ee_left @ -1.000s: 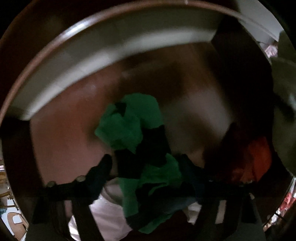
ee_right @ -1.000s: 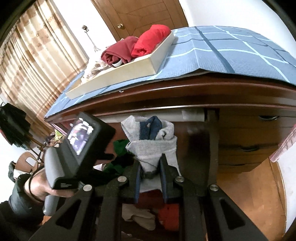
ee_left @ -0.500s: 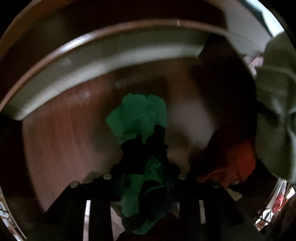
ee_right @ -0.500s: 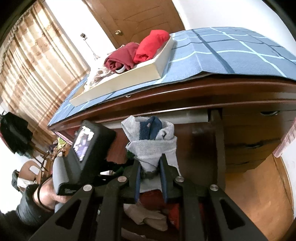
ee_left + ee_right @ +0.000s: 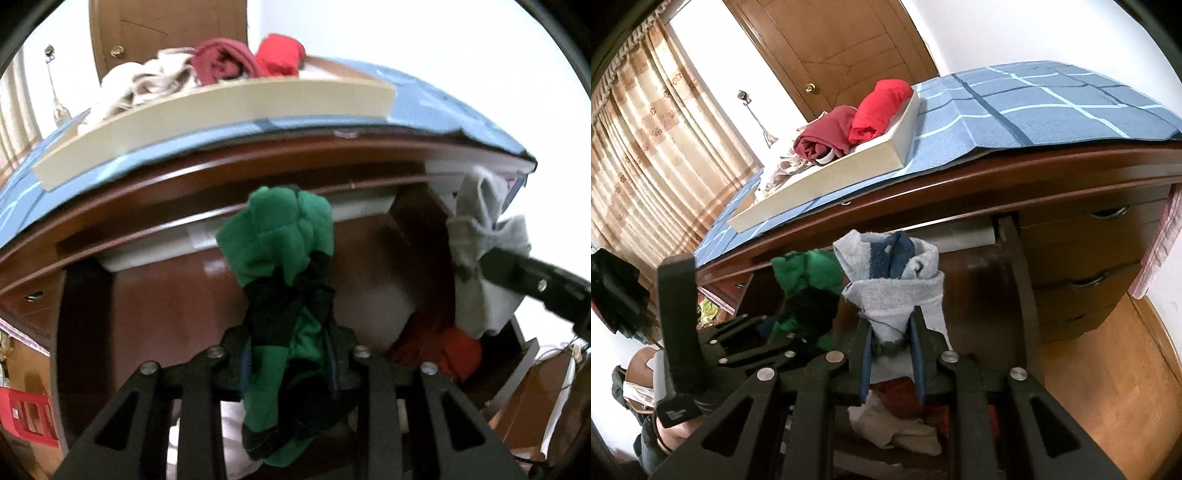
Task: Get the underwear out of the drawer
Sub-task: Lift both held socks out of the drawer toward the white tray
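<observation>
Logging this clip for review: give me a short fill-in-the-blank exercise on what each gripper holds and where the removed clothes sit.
1. The left gripper is shut on a black and ____ garment.
2. The right gripper pinches a ____ garment with a blue inner patch.
3. The red roll and the maroon roll lie in a cream ____ on the dresser top.
4. Under the tray lies a ____ checked cloth.

Missing words: green; grey; tray; blue

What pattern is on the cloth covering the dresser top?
The blue cloth has a pale-and-dark line check, clearest in the right wrist view.
</observation>
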The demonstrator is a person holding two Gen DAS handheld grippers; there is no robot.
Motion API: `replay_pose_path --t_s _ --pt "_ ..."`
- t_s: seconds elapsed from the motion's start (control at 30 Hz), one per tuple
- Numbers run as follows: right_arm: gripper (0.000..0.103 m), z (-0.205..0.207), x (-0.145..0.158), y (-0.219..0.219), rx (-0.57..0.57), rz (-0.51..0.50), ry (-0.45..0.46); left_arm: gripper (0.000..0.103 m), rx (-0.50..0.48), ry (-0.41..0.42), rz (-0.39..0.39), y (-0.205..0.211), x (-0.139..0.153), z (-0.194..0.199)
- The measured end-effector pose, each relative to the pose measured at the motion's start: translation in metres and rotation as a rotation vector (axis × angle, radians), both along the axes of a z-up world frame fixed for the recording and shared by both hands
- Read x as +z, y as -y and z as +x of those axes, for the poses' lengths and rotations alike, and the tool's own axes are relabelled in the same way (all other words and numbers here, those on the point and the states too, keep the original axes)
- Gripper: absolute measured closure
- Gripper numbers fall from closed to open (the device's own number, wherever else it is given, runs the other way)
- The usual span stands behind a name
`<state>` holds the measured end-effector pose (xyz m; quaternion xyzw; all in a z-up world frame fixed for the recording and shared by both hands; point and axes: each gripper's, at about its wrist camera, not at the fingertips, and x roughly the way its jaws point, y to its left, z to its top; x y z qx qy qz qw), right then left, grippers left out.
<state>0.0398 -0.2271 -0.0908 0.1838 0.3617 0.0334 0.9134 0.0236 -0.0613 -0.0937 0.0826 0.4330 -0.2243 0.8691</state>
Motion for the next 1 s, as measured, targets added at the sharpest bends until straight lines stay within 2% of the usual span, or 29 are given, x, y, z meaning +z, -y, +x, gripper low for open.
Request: replay_pose_path --t_s 0.13,0.2,1.0 --pt "0.083 -0.003 0.003 -0.008 0.003 -0.007 0.007 0.074 0.022 0.036 -0.015 -0.023 0.010 0.015" --pt "0.083 -0.005 0.005 -0.012 0.008 -0.012 0.013 0.074 0.032 0.054 -0.022 -0.010 0.006 0.021" --pt "0.083 -0.004 0.033 -0.069 0.134 -0.027 0.069 0.074 0.123 0.166 -0.152 -0.065 0.044 0.000"
